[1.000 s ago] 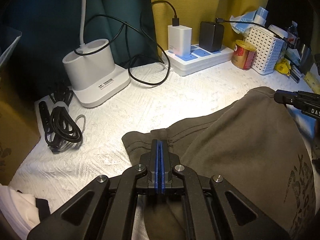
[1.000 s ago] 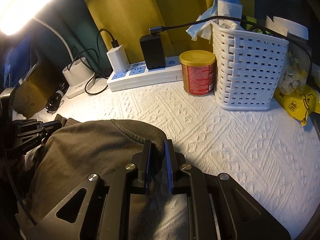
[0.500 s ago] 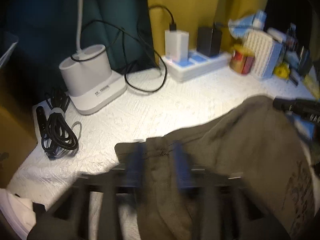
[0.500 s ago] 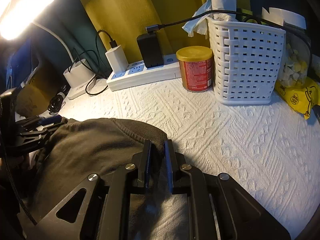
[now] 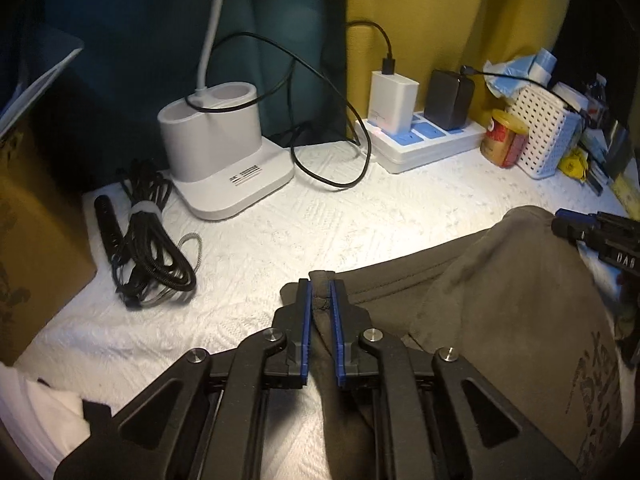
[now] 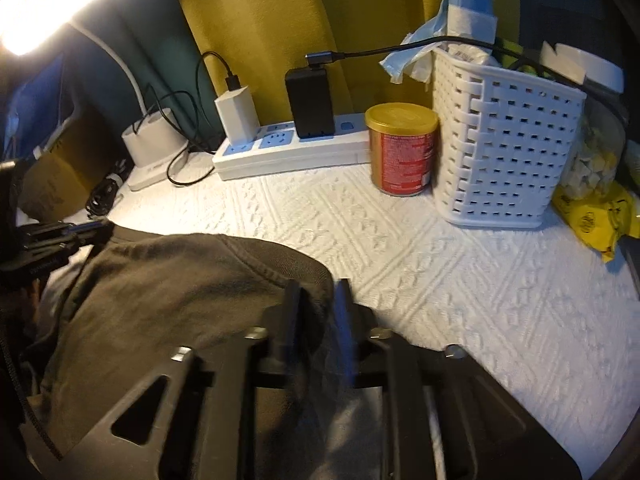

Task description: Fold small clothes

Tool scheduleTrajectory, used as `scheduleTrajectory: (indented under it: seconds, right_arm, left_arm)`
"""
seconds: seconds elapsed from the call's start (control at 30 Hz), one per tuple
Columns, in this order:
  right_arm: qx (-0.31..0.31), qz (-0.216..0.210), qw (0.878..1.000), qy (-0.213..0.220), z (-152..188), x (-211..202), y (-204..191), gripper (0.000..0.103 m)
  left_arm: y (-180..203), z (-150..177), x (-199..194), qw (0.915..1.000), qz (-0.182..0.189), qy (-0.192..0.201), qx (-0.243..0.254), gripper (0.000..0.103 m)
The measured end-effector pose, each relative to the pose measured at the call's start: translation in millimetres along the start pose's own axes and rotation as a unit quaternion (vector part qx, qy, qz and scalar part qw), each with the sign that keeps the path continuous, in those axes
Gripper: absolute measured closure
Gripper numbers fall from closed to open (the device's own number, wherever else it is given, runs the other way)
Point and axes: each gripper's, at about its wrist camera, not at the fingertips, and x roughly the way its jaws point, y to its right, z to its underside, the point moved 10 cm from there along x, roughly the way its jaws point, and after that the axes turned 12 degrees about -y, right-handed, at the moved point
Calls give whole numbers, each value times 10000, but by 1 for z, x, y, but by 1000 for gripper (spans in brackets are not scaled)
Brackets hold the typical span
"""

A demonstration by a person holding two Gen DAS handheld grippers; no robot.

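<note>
Your left gripper [image 5: 320,282] pinched a thick hem corner of the olive-brown garment [image 5: 500,300], its jaws having just eased a little wider with the cloth between the blue pads. Your right gripper [image 6: 318,292] had just been opening; its jaws stood apart, blurred, with the garment's other corner between them and no pad clearly pressing on it. The garment lay bunched along the near edge of the white textured table cover [image 6: 460,280], well apart from the power strip [image 6: 292,152] at the back edge.
</note>
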Motion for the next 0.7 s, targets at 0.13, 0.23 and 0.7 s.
scheduleTrajectory:
  seconds: [0.13,0.23,0.7]
  right_arm:
    - [28,82,9999,85,3,-10,0,65]
    - [15,94,9999,121,7,-19,-3,65]
    - [-105,81,9998,155,50,-59,-29,65]
  left_arm:
    - [-6,4,-19,9998,-133,110,-41,91]
    - [-7,12,-35,9997,-133,176,-42,67]
    - [18,73,-88,9989,198,382,-163,37]
